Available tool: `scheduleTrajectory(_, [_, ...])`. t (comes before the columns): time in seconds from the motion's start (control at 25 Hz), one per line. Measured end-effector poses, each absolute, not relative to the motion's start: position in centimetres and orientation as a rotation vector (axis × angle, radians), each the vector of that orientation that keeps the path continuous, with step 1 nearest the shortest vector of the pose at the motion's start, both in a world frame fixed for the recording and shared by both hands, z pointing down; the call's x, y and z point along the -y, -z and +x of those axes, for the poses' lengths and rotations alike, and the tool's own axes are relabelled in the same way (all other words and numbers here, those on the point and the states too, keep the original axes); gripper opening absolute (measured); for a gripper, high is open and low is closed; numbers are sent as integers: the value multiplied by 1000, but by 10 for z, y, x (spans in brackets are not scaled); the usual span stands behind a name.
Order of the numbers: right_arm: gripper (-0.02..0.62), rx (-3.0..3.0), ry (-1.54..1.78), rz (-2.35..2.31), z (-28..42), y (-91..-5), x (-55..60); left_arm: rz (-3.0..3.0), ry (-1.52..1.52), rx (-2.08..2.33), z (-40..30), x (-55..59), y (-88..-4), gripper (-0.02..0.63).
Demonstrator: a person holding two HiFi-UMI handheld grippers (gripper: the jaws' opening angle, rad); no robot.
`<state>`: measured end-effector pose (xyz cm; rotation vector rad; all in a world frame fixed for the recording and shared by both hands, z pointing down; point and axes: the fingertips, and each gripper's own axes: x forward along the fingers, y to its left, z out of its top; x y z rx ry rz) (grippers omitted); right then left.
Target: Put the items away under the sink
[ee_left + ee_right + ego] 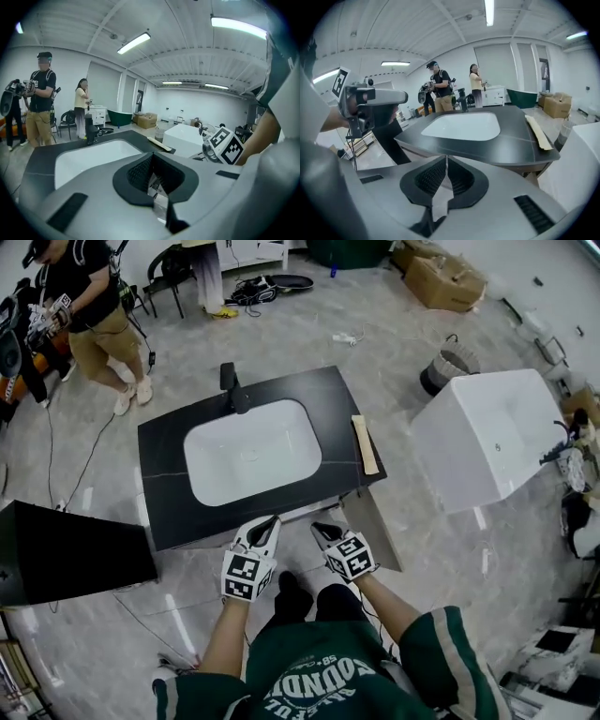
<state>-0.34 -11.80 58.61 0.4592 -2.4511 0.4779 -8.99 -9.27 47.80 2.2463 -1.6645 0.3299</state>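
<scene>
A black vanity top [169,486] with a white sink basin [202,486] and a black faucet [231,386] stands in front of me. A tan flat strip [364,443] lies on its right edge, also visible in the right gripper view [539,131]. My left gripper [271,520] and right gripper [320,529] hover side by side just off the counter's front edge. Both are shut with nothing between their pads, as the left gripper view [151,161] and the right gripper view [446,164] show. A grey cabinet door [374,531] hangs open below the front right corner. The space under the sink is hidden.
A white tub [487,437] stands close on the right and a black box [66,549] on the left. A person [94,315] stands at the far left with gear, cables trailing over the floor. A grey bin [448,367] and cardboard boxes [441,277] sit farther back.
</scene>
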Motion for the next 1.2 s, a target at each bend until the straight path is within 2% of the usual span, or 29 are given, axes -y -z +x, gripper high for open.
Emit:
scheduleTrajectory(0.16, [49,2533,-522,595,15,-548,155,2302,-346,1614,-75,118,-459,11])
scheduleTrajectory(0.48, [49,2533,-400,954,77,-502,263,2399,-319,1545,-41,199,-435,11])
scheduleTrajectory(1.12, [52,2403,-410,998,101,-529,406,2441,-349,1391,10,337,-455,11])
scheduleTrajectory(1.2, [83,2386,-422,1006,107,-537,414,2447,-347,1371,17,347,-459,11])
